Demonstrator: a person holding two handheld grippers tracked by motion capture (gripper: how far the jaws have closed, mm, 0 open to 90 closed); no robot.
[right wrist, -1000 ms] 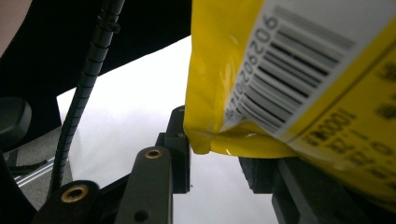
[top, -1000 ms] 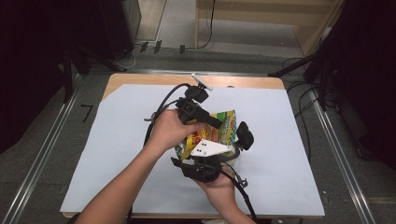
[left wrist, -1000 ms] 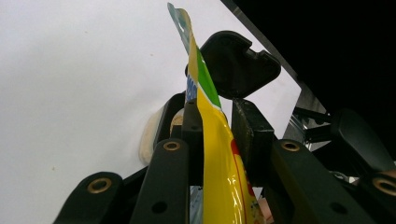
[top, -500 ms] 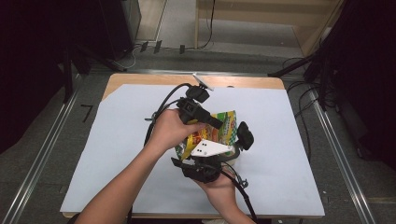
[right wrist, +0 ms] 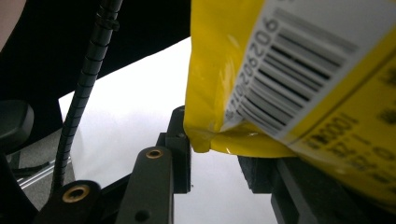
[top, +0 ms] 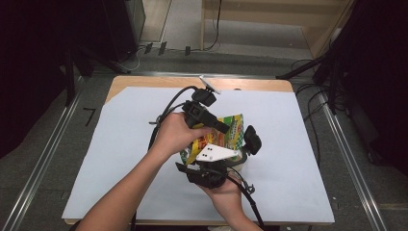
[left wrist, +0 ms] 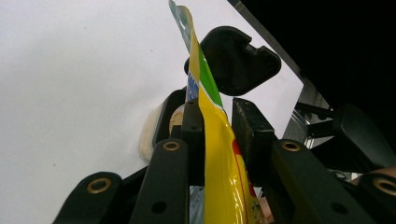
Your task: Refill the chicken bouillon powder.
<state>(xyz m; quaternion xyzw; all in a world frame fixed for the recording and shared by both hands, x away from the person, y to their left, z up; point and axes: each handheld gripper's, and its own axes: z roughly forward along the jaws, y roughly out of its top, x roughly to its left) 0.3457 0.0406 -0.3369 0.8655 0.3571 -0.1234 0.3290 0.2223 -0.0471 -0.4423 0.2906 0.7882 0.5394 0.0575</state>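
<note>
Right gripper [top: 226, 161] nearest, at 6 o'clock of sheet centre, jaws pinching bottom corner of yellow snack pouch [top: 219, 137]. Pouch held upright above white table sheet [top: 120, 159]. Left gripper [top: 211, 126] beyond, toward 11 o'clock, clamped on pouch edge.

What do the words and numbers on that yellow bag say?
"206206": part of the number beside the barcode on the yellow bag, in the right gripper view; the digits before and after it cannot be read.
Dark print lower on the bag's yellow back: too blurred to read.
Blue and green print along the bag's edge, in the left gripper view: too thin to read.
Colourful front print, in the high view: too small to read.
</note>
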